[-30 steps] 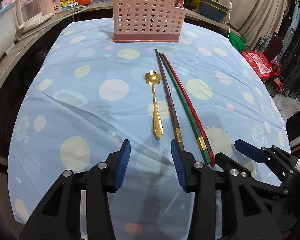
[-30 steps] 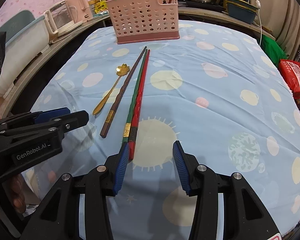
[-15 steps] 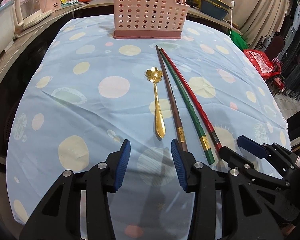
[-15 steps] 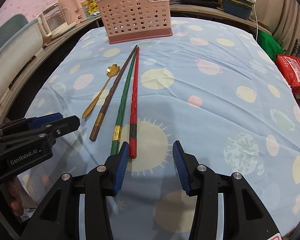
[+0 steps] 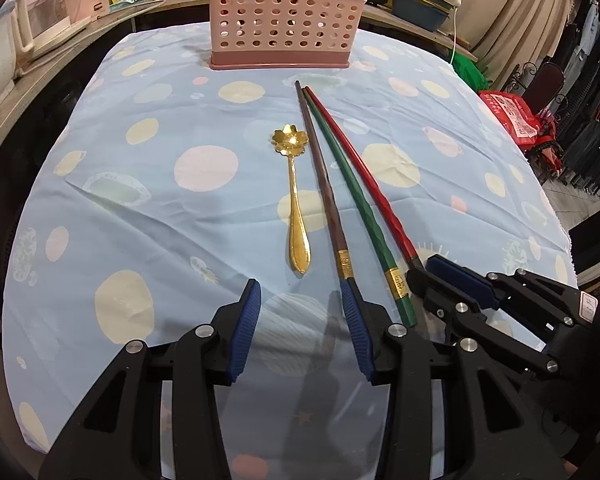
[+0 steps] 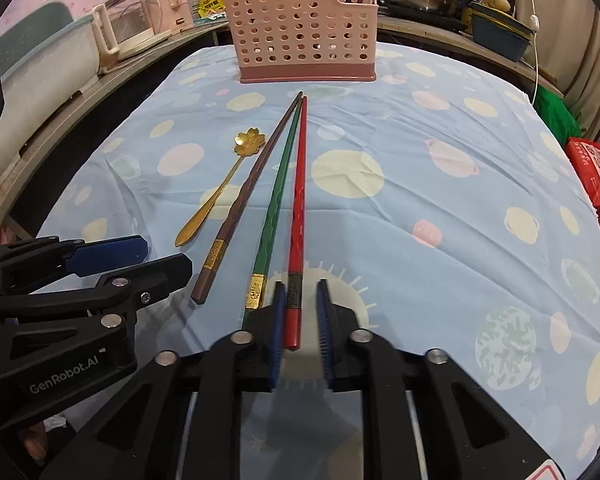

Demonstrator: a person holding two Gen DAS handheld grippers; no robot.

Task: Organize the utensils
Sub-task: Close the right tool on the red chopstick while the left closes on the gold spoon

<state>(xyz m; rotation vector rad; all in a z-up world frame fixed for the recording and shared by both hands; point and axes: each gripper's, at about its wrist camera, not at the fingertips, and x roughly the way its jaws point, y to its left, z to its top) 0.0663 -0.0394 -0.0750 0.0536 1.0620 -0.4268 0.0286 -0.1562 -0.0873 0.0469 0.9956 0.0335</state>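
Right gripper (image 6: 298,312): its jaws have just been closing round the near end of the red chopstick (image 6: 298,204), which lies between the pads; whether both pads press on it is hard to judge. Left gripper (image 5: 300,320): partly open over bare cloth, holding nothing. Green chopstick (image 5: 356,204), brown chopstick (image 5: 324,184) and gold spoon (image 5: 294,204) lie on the tablecloth (image 5: 140,208). The pink holder (image 6: 304,28) stands at the far edge. Sorting appears barely begun.

We read "GenRobot.AI" on the left hand-held gripper (image 6: 112,258); the red bag (image 6: 598,174) print looks too blurred, perhaps.
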